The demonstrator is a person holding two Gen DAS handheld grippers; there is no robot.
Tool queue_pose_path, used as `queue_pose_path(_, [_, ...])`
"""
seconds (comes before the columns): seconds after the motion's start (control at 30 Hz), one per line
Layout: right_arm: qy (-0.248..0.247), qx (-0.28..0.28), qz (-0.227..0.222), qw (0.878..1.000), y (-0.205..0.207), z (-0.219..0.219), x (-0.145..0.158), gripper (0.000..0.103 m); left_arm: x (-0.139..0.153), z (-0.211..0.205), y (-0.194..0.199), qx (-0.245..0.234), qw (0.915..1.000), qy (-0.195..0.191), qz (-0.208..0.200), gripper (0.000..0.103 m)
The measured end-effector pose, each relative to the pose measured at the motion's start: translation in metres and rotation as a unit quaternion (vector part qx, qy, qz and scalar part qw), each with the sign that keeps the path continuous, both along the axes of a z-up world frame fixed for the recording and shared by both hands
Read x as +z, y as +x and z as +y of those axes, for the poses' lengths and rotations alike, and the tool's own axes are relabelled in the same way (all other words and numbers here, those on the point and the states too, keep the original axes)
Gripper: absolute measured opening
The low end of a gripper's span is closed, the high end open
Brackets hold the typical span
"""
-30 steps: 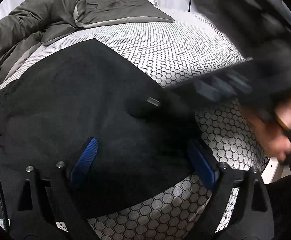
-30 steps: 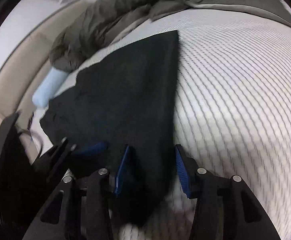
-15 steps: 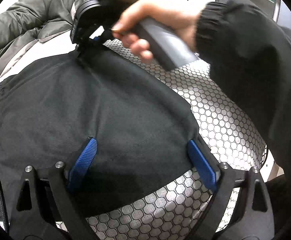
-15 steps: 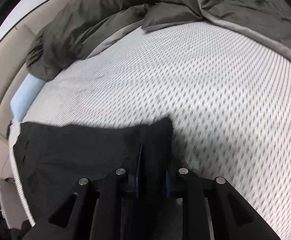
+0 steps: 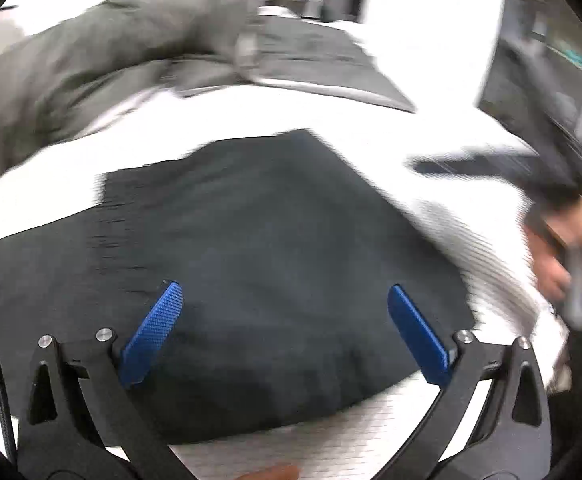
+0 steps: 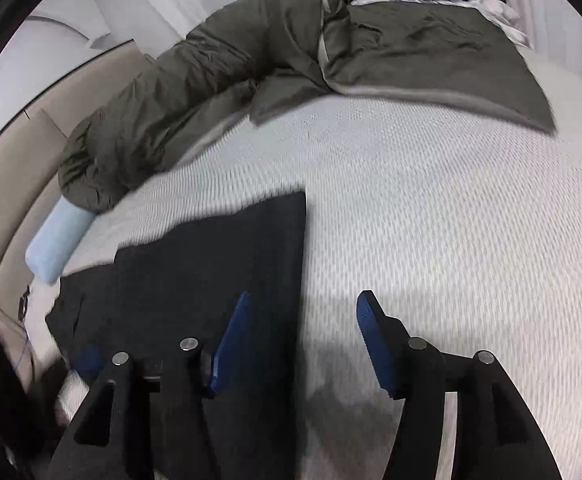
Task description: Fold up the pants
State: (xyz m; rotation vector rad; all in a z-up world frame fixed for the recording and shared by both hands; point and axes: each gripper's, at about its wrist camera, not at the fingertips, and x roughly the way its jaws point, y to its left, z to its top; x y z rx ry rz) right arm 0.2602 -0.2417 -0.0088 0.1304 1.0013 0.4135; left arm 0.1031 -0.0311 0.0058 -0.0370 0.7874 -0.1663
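The pants [image 5: 275,264] lie flat on the bed [image 6: 431,208], a dark slab already doubled over itself, with a layered edge showing on its left side in my left view. From my left claw [image 5: 285,312] they sit straight ahead and underneath: both blue pads hang over the black cloth, spread wide, gripping nothing, and I cannot tell whether the tips touch the fabric or hover just above it. From my right claw [image 6: 303,332] the pants lie to the left and forward; its left pad is over the cloth near the right edge, its right pad over bare sheet, so the straight edge runs away from me between the two. That claw is also spread and empty. In the right view the stack's long axis seems to run from near-left toward far-right, ending in a square corner well short of the grey duvet [image 6: 291,80] bunched at the far side; a pale blue roll [image 6: 57,242] lies beyond the pants on the left. I judge the left claw nearer to the bulk of the stack, the right one better placed for that edge. Any further fold would probably go across the long axis, each claw closing on one near corner.
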Motion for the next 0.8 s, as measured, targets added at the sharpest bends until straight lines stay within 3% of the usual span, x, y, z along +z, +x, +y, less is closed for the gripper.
queue_pose_path(0.1, [-0.015, 0.023, -0.003, 1.000, -0.049, 0.023, -0.005, 0.059, -0.009, 0.030, 0.007, 0.029, 0.9991, -0.017, 0.025, 0.102])
queue_pose_path(0.2, [-0.044, 0.083, -0.022, 0.995, -0.081, 0.064, -0.015, 0.059, -0.017, 0.036, 0.012, 0.011, 0.9992, -0.026, 0.028, 0.102])
queue_pose_path(0.27, [-0.052, 0.117, -0.029, 0.991, -0.091, 0.092, -0.023, 0.058, -0.025, 0.032, 0.016, -0.008, 0.9994, -0.005, 0.033, 0.102])
queue_pose_path(0.3, [-0.063, 0.135, -0.026, 0.989, -0.094, 0.105, -0.030, 0.050, -0.032, 0.030, 0.020, -0.014, 0.9988, 0.013, 0.044, 0.102])
queue_pose_path(0.33, [-0.089, 0.144, -0.021, 0.985, -0.096, 0.114, -0.040, 0.049, -0.038, 0.028, 0.020, -0.017, 0.9978, 0.033, 0.054, 0.102])
queue_pose_path(0.4, [-0.131, 0.146, -0.027, 0.980, -0.097, 0.114, -0.050, 0.048, -0.048, 0.027, 0.016, -0.024, 0.9960, 0.060, 0.062, 0.102])
queue_pose_path(0.47, [-0.144, 0.149, -0.032, 0.978, -0.098, 0.099, -0.050, 0.048, -0.050, 0.029, 0.004, -0.036, 0.9961, 0.060, 0.054, 0.102])
queue_pose_path(0.57, [-0.143, 0.144, -0.027, 0.979, -0.099, 0.081, -0.044, 0.048, -0.046, 0.031, -0.005, -0.031, 0.9964, 0.064, 0.047, 0.102])
queue_pose_path(0.67, [-0.095, 0.130, -0.026, 0.987, -0.088, 0.080, -0.033, 0.049, -0.026, 0.030, -0.009, -0.044, 0.9976, 0.040, 0.034, 0.102])
queue_pose_path(0.8, [-0.077, 0.138, -0.043, 0.987, -0.071, 0.105, -0.020, 0.049, -0.014, 0.031, 0.025, -0.035, 0.9978, 0.043, 0.037, 0.102])
